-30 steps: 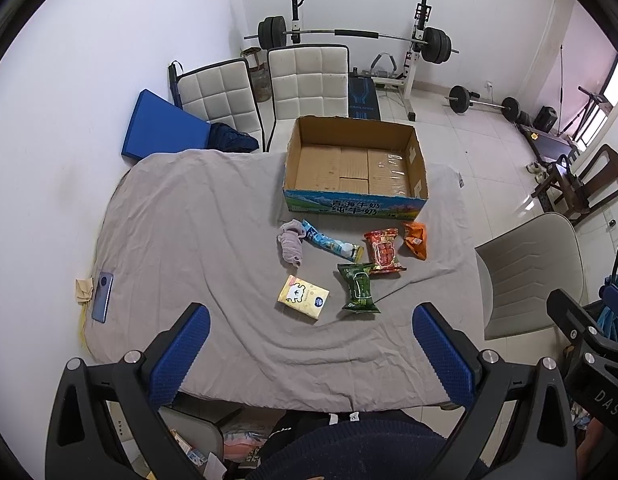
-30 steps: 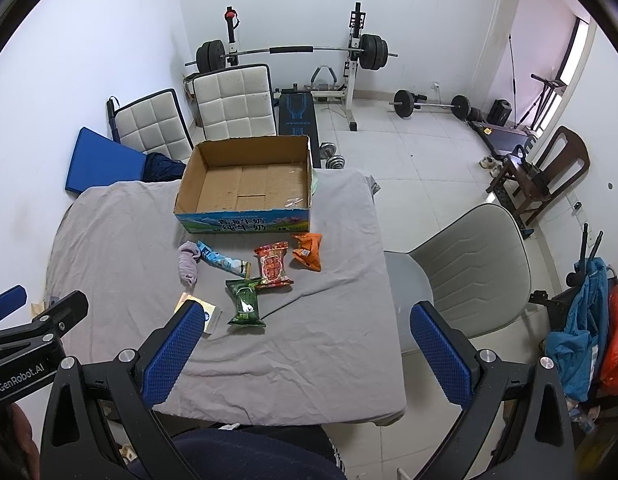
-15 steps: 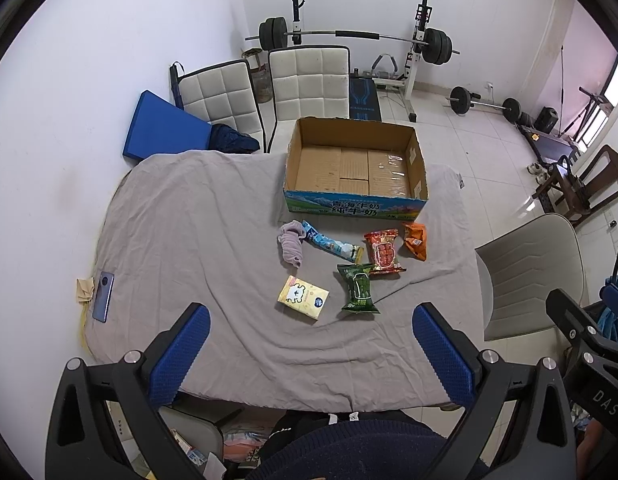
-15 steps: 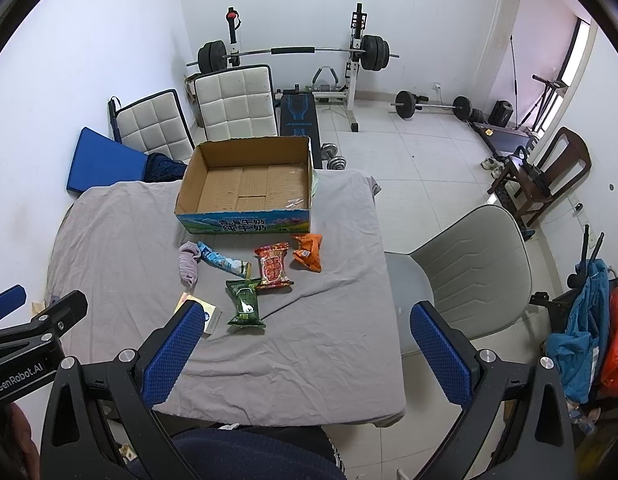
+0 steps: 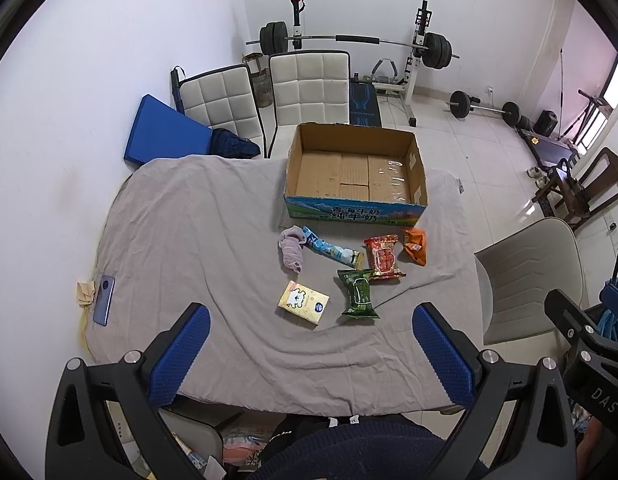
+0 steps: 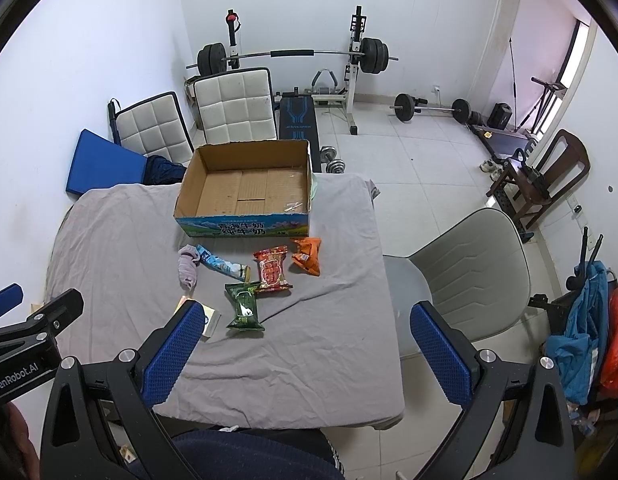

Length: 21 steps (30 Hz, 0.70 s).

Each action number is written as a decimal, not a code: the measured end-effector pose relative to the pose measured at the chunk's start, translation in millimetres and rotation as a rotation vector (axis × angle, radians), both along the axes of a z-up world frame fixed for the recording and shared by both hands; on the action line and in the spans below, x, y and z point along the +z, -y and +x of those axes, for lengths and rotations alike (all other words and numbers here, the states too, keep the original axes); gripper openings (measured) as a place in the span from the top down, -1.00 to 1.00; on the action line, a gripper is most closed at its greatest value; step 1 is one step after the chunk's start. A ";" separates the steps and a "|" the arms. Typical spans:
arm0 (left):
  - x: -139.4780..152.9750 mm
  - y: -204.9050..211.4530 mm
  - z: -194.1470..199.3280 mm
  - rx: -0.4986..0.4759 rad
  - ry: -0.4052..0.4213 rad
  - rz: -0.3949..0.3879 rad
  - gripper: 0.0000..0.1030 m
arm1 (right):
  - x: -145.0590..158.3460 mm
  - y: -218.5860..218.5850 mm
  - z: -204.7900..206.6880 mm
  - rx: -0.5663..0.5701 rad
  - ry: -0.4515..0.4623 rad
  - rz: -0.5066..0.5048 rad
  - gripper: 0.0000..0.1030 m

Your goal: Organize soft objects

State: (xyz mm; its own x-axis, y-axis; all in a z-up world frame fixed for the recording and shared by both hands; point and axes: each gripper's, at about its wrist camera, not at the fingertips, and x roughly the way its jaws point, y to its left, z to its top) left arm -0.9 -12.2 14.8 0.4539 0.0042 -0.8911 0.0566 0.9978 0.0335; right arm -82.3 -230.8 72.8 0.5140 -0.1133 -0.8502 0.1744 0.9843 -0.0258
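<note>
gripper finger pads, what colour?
Blue, on black frames; the left gripper view shows its pads best.

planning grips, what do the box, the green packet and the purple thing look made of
Box: corrugated cardboard, matte brown inside, printed outside.
Green packet: probably plastic film, slightly glossy, with crimped ends.
Purple thing: soft knit fabric, perhaps a sock, matte and crumpled.

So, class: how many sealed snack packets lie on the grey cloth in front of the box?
4: a blue packet beside the sock, a red packet, an orange packet at the right, and a green packet nearest. None seem hidden.
</note>
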 end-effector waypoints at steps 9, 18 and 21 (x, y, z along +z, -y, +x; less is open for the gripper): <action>-1.9 0.0 1.7 0.000 -0.005 0.002 -1.00 | -1.2 1.3 -1.6 0.002 0.006 0.001 -1.00; -49.1 -14.6 44.5 0.082 -0.092 -0.056 -1.00 | -31.6 11.9 24.0 -0.017 -0.043 0.043 -1.00; -80.8 -28.9 65.6 0.135 -0.141 -0.076 -1.00 | -60.3 16.1 47.7 -0.017 -0.095 0.071 -1.00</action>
